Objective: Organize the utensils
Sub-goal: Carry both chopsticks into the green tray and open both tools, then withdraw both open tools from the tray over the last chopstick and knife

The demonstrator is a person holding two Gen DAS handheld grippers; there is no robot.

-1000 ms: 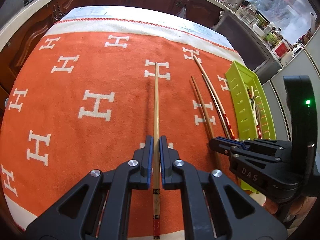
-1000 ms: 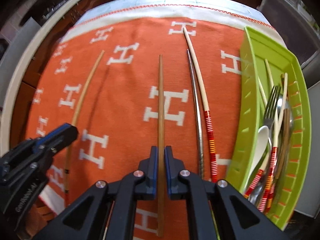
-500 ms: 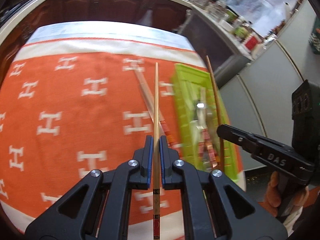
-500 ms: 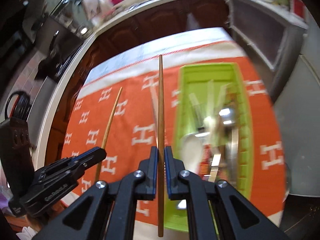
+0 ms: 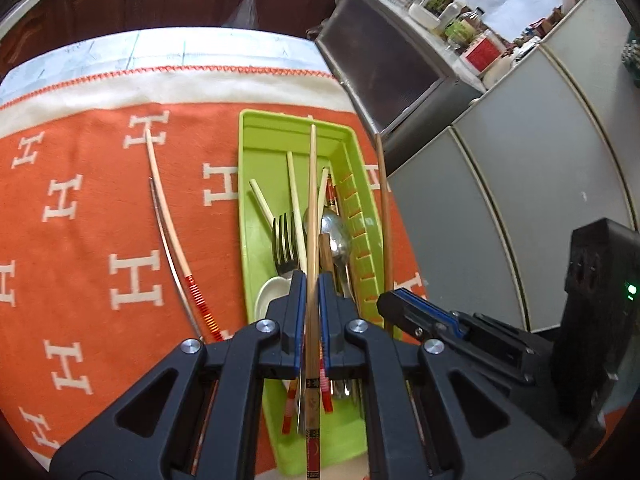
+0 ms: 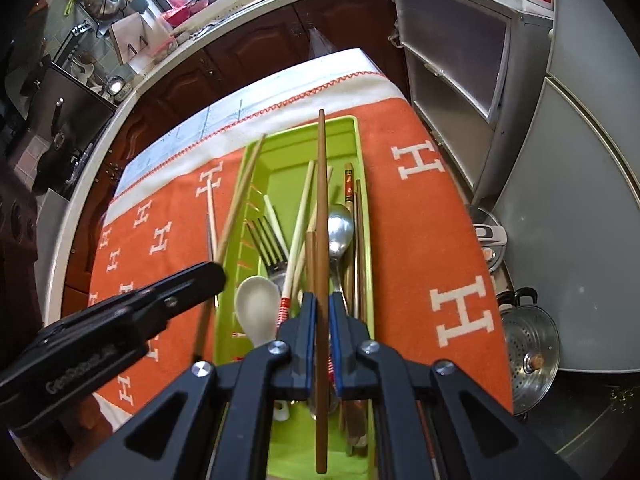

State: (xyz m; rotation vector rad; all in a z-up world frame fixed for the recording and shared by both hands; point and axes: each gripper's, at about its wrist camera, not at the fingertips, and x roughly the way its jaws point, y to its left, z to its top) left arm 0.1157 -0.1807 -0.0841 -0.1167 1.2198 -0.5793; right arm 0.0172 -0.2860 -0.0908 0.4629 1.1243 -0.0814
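Both claws over the green tray (image 5: 256, 184) at the worktop's right edge: left claw (image 5: 312, 300) pinching a pale bamboo chopstick (image 5: 312, 200), right claw (image 6: 322, 320) pinching a dark wooden chopstick (image 6: 321, 200) above the cutlery.

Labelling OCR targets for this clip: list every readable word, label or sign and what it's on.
"H": large white letters repeated across the orange cloth.
Embossed lettering on the side of the left hand-held gripper: too blurred to read.
Markings on the decorated end of the light chopstick: too small to read.
Red labels on the counter containers: unreadable.
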